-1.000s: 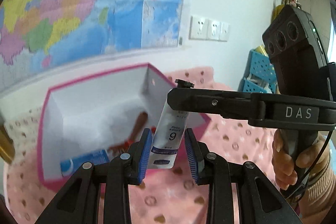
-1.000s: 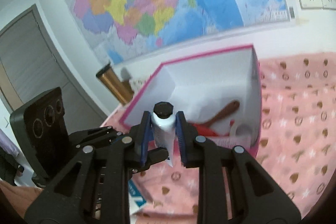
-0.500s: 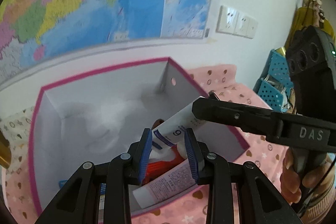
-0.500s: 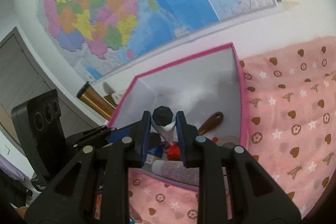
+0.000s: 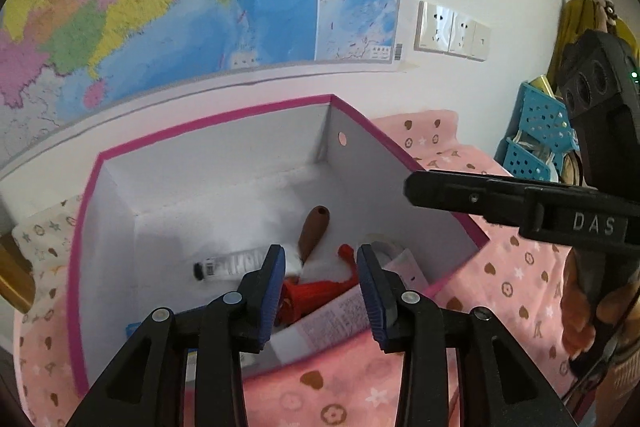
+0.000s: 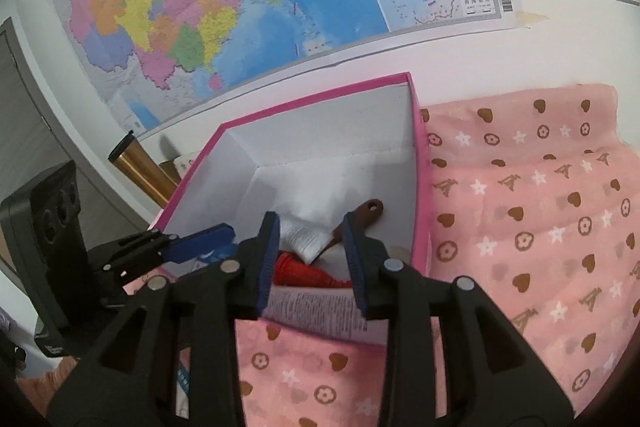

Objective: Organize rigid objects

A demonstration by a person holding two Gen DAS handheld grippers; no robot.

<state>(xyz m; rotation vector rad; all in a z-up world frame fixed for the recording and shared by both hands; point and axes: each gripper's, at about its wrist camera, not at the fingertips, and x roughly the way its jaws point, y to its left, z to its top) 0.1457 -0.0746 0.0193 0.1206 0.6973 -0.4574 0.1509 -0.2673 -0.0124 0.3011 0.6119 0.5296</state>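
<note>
tube (image 5: 232,263) dropped in box (image 5: 208,125); both hand-held grippers (image 5: 320,259) (image 6: 310,239) opening, empty.

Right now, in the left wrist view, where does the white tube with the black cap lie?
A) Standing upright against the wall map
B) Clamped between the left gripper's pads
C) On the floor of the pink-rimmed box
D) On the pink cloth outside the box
C: the white tube lies flat on the floor of the pink-rimmed box, beyond the left gripper, whose opening jaws have nothing between them.
</note>
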